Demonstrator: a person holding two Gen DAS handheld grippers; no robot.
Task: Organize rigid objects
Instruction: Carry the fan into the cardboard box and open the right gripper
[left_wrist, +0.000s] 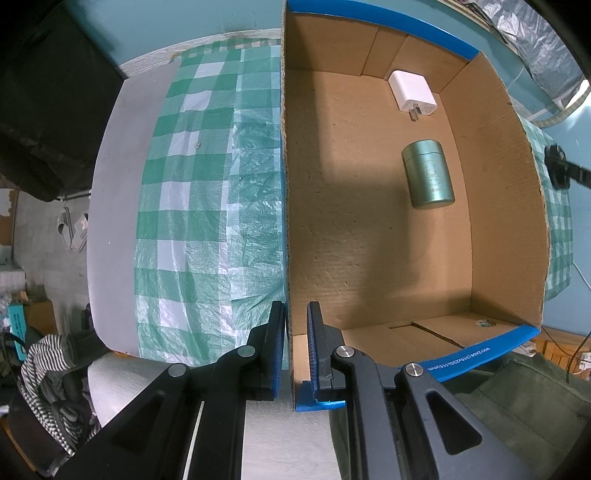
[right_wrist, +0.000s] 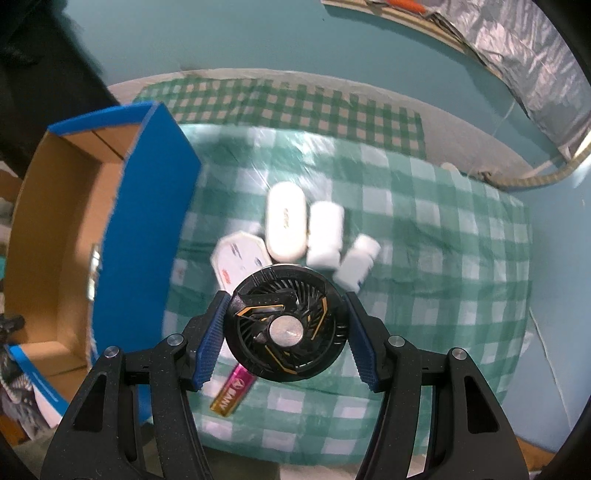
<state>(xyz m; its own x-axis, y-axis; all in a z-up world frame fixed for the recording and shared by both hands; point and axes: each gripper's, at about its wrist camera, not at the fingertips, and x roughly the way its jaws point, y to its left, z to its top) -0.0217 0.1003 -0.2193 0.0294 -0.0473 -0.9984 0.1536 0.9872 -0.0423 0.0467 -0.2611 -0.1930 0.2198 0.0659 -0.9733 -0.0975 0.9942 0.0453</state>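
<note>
My left gripper (left_wrist: 296, 317) is shut on the near left wall of the cardboard box (left_wrist: 286, 206), one finger on each side. Inside the box lie a white charger (left_wrist: 413, 95) and a green tin (left_wrist: 428, 174). My right gripper (right_wrist: 284, 314) is shut on a round black fan (right_wrist: 283, 322) and holds it above the checked cloth. Below it on the cloth lie a white oval case (right_wrist: 286, 225), two white bottles (right_wrist: 325, 234) (right_wrist: 357, 266), a white flat pack (right_wrist: 238, 258) and a pink-gold battery (right_wrist: 233, 392). The box (right_wrist: 144, 236) stands to the left.
The green checked cloth (left_wrist: 192, 206) covers the table left of the box, with a grey strip (left_wrist: 114, 206) beyond it. A teal wall and silver foil (right_wrist: 517, 62) are at the back. Clothes and clutter sit off the table's edge (left_wrist: 48, 369).
</note>
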